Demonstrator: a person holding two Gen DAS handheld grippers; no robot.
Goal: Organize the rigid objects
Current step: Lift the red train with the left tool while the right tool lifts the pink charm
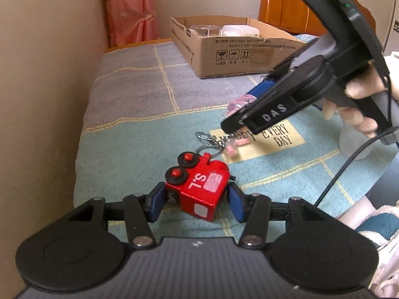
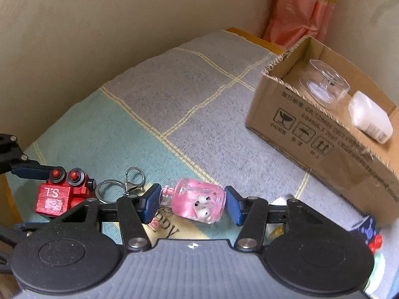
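Observation:
A red toy train [image 1: 199, 186] marked "S.L" lies on the checked blanket. My left gripper [image 1: 197, 203] is open, its blue pads on either side of the train, apart from it. The train also shows in the right wrist view [image 2: 59, 194] at the left. A pink liquid-filled keychain bottle [image 2: 195, 200] with a metal ring and clasp [image 2: 124, 184] lies on the blanket. My right gripper [image 2: 193, 203] is open with its pads on either side of the bottle, not clearly gripping it. In the left wrist view the right gripper's fingers [image 1: 239, 119] hover above the keychain [image 1: 219, 142].
An open cardboard box [image 2: 321, 139] stands at the far right of the bed; it holds a clear plastic cup [image 2: 324, 83] and a white bottle [image 2: 370, 117]. The wall runs along the left. Small toys [image 2: 371, 234] lie by the box's near corner.

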